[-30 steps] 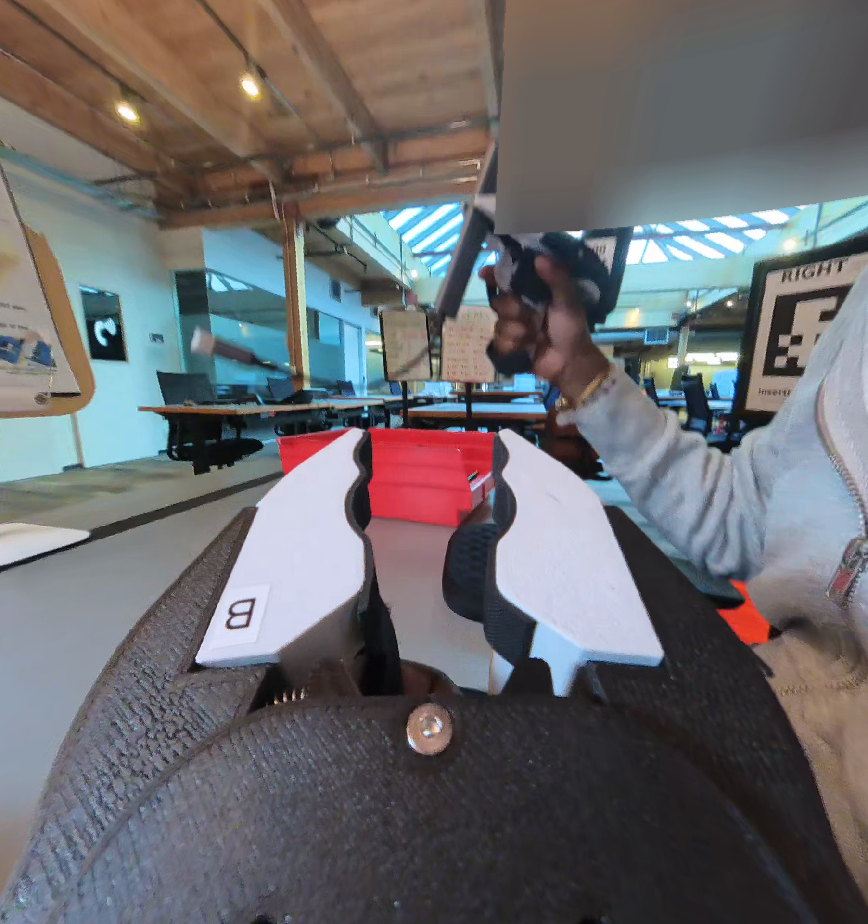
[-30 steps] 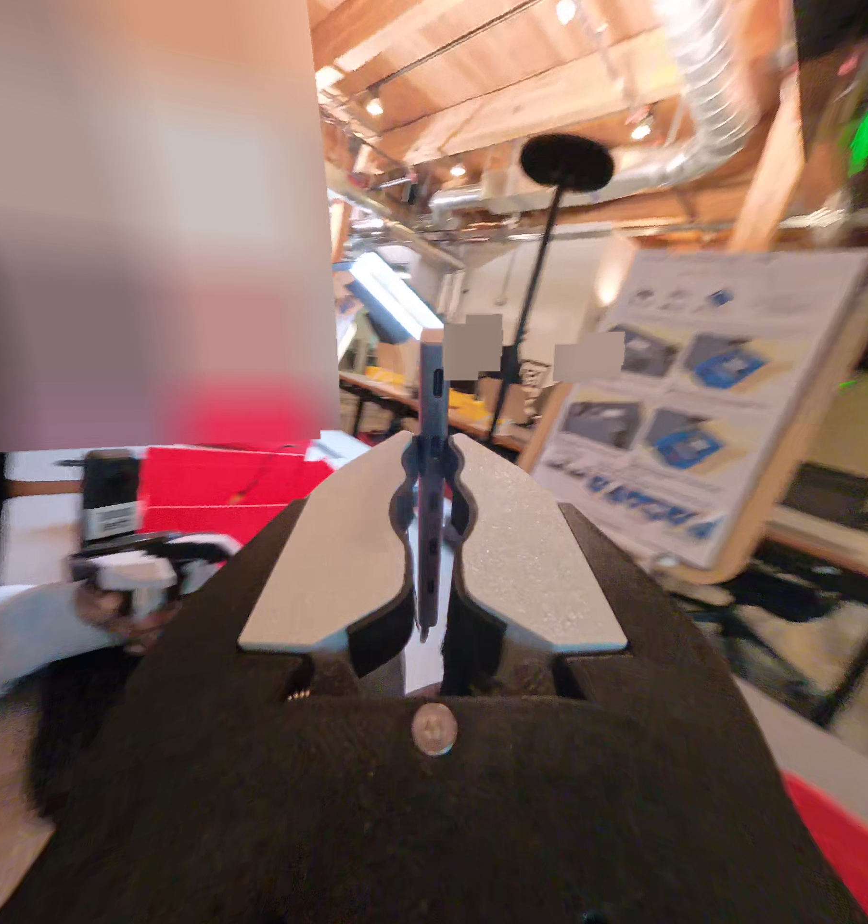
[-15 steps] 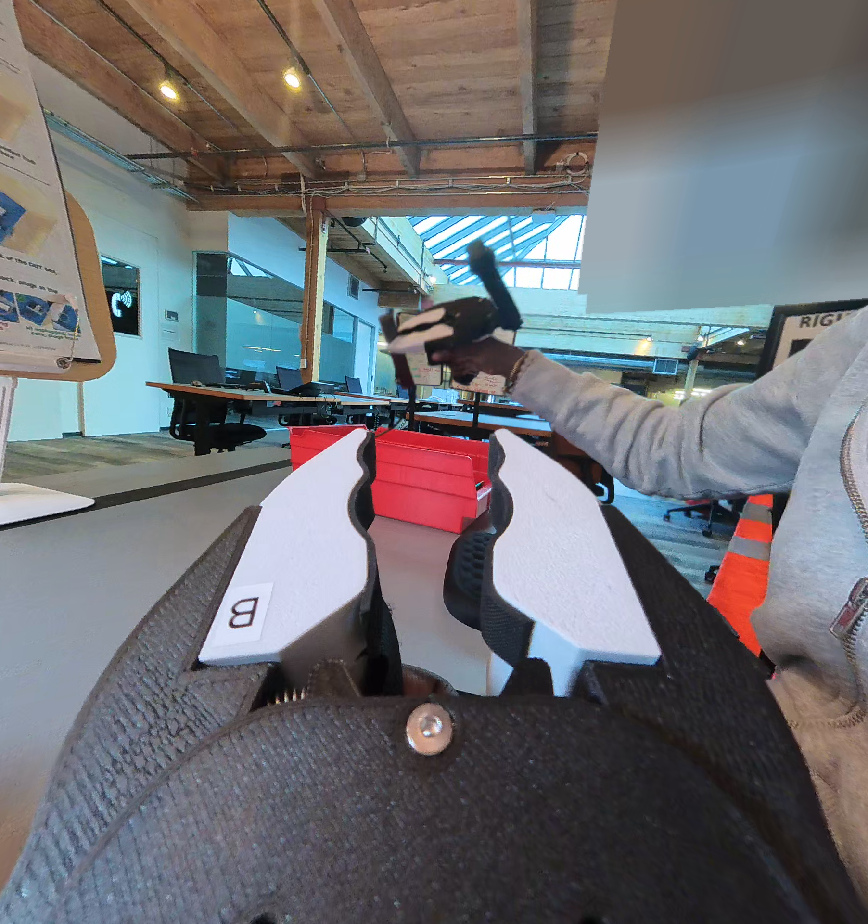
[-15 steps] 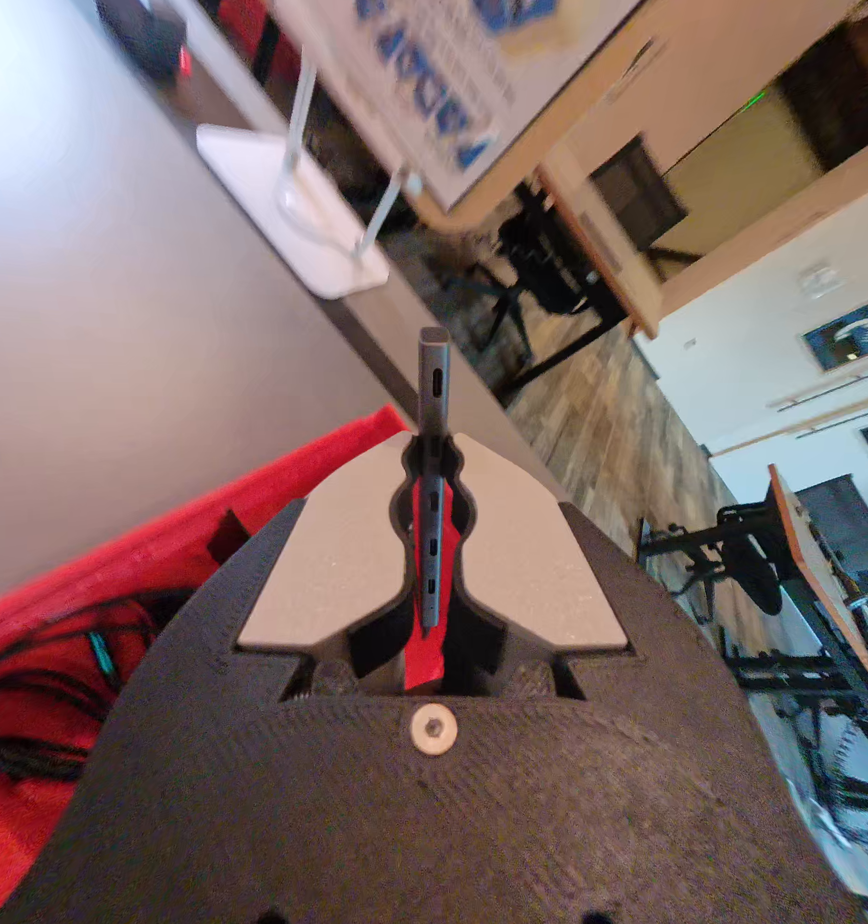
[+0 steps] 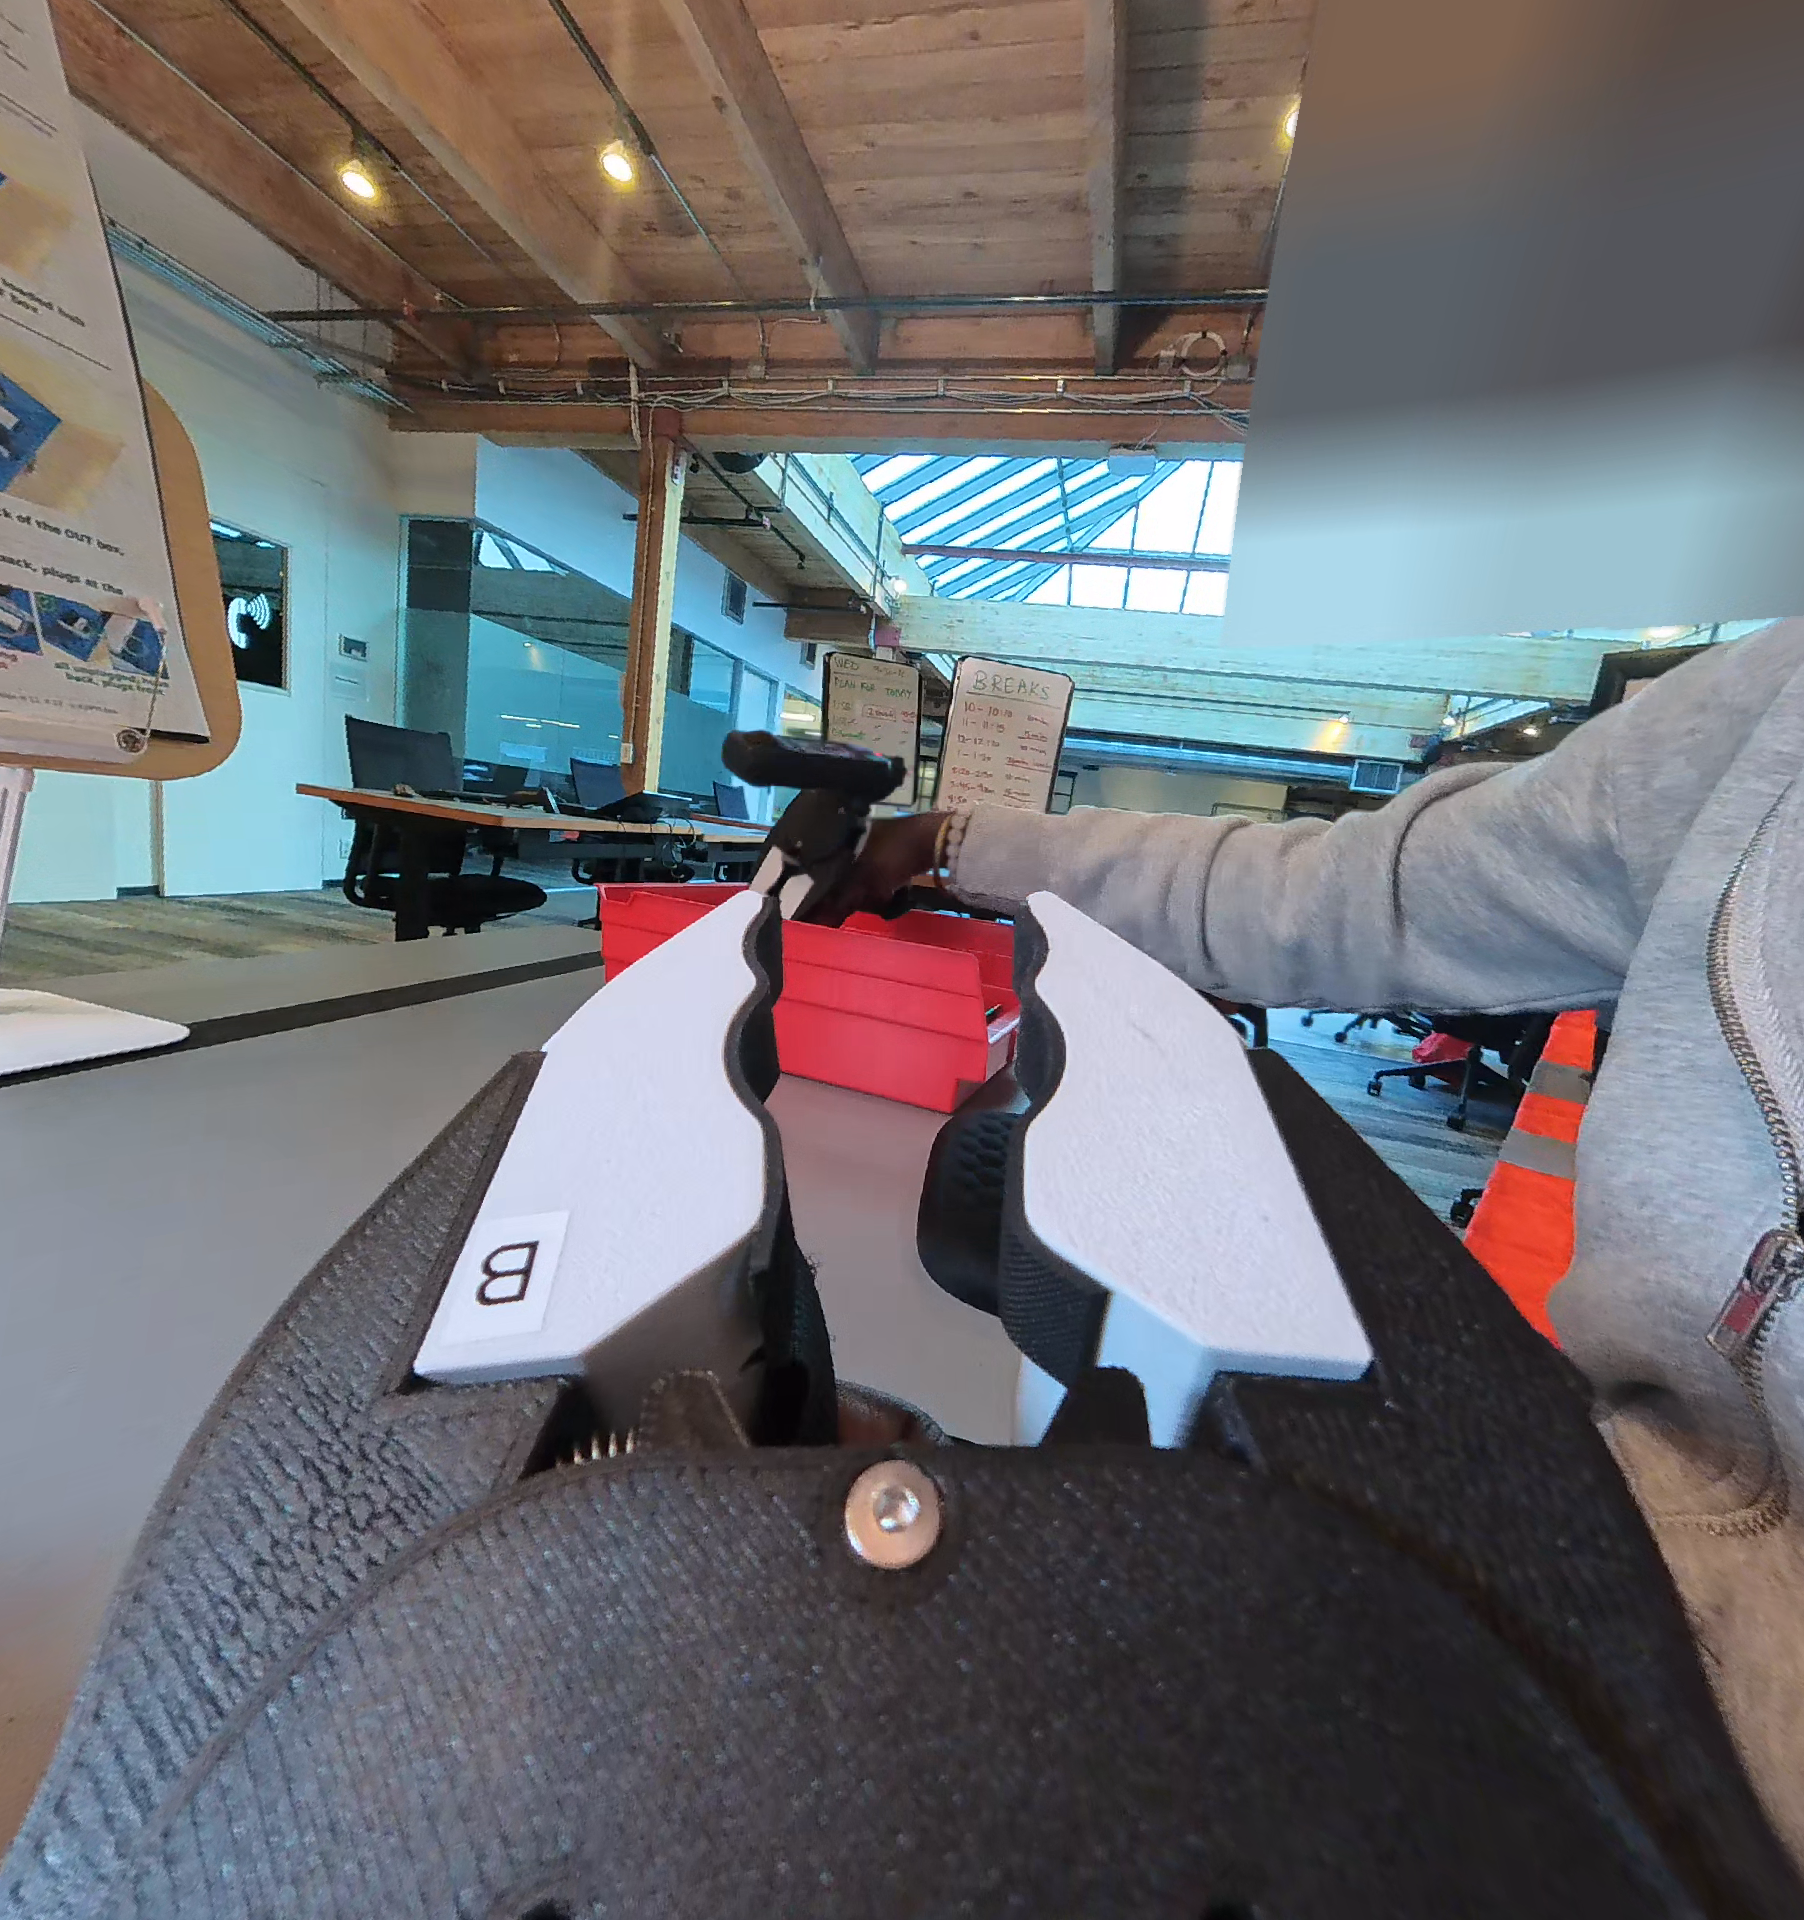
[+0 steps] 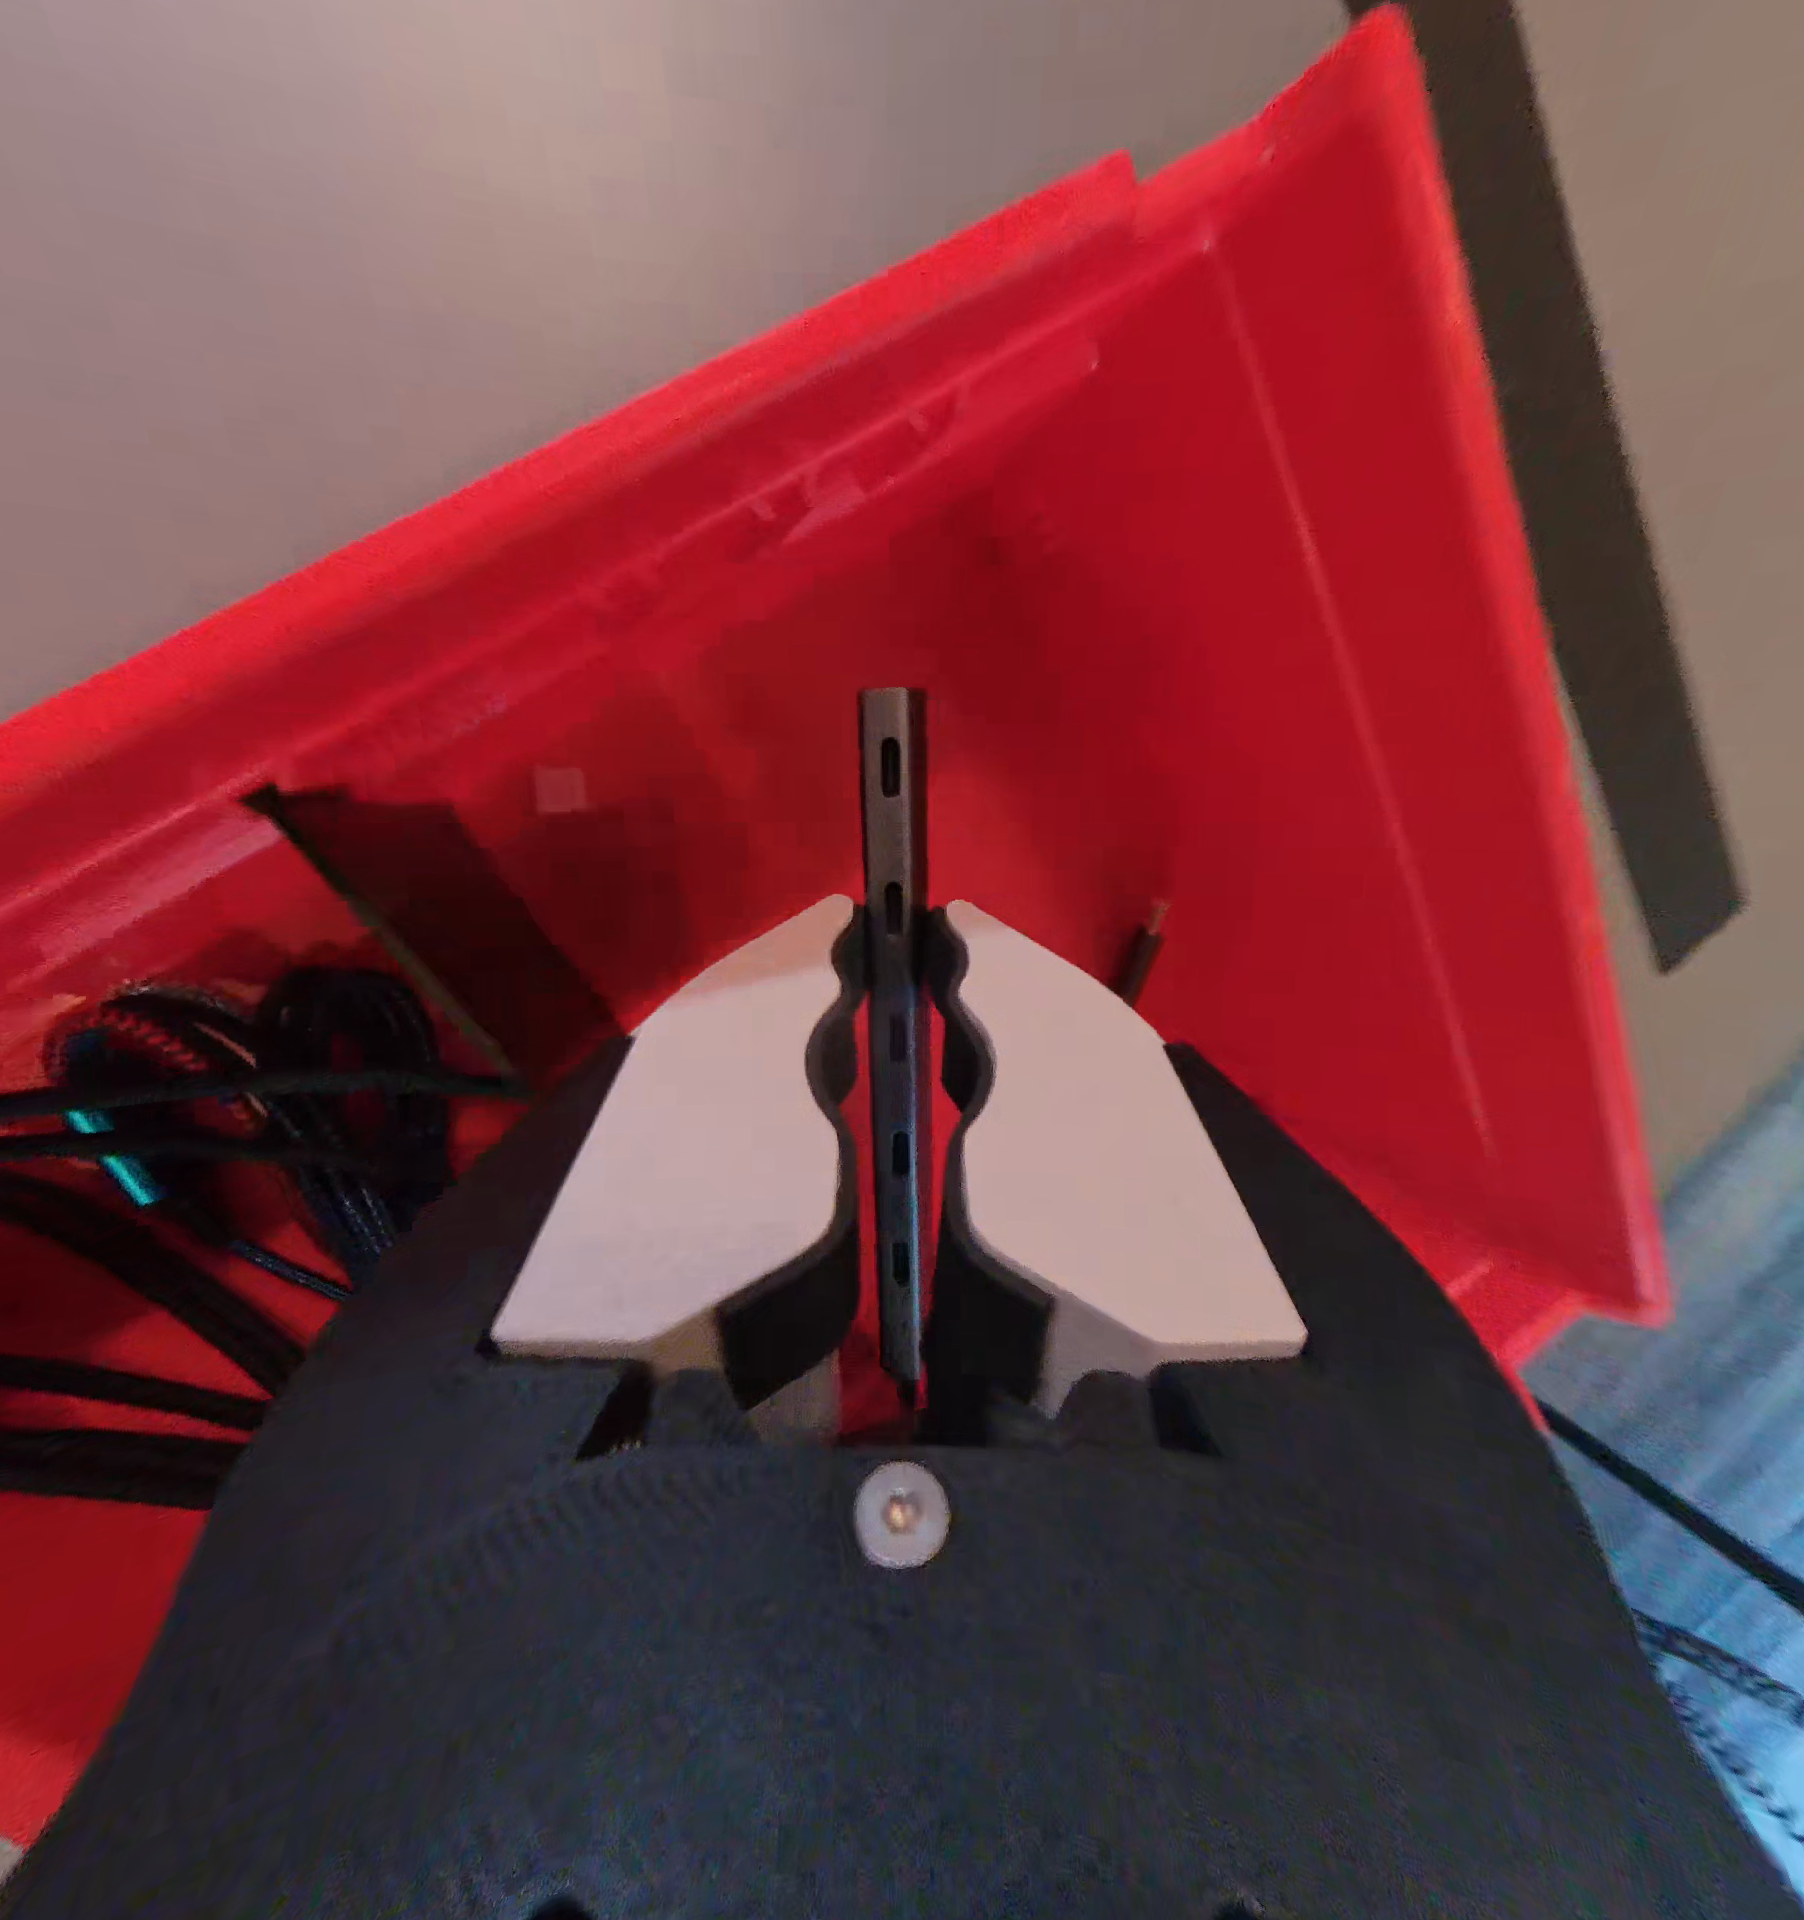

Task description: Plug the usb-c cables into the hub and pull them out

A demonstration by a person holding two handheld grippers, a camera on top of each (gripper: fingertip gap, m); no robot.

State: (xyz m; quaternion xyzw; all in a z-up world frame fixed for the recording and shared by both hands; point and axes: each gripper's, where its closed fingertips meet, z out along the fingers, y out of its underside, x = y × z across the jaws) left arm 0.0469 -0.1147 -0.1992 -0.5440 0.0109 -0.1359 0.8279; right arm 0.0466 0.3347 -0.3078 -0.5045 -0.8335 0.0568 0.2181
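My right gripper [image 6: 898, 920] is shut on the thin dark grey hub [image 6: 892, 790], held edge-on with its row of ports facing the camera. It hangs over the open red bin [image 6: 1241, 540], pointing down into it. Black braided USB-C cables [image 6: 202, 1122] with teal plug ends lie coiled in the bin's left part. My left gripper [image 5: 893, 914] is open and empty, low over the grey table [image 5: 150, 1247]. In the left wrist view the right gripper [image 5: 815, 831] dips into the red bin [image 5: 877, 1008], held by a hand in a grey sleeve.
A white stand with an instruction board [image 5: 46, 416] is at the left of the table. A person in a grey zip jacket [image 5: 1708, 1039] fills the right side. An orange cone [image 5: 1532, 1164] stands beyond the table. A black strip [image 6: 1573, 468] runs past the bin. The tips of one gripper are about 45 centimetres away from the tips of the other.
The right gripper, still holding the hub, swung from pointing up in the air down over and into the red bin. The left gripper stayed still and open.
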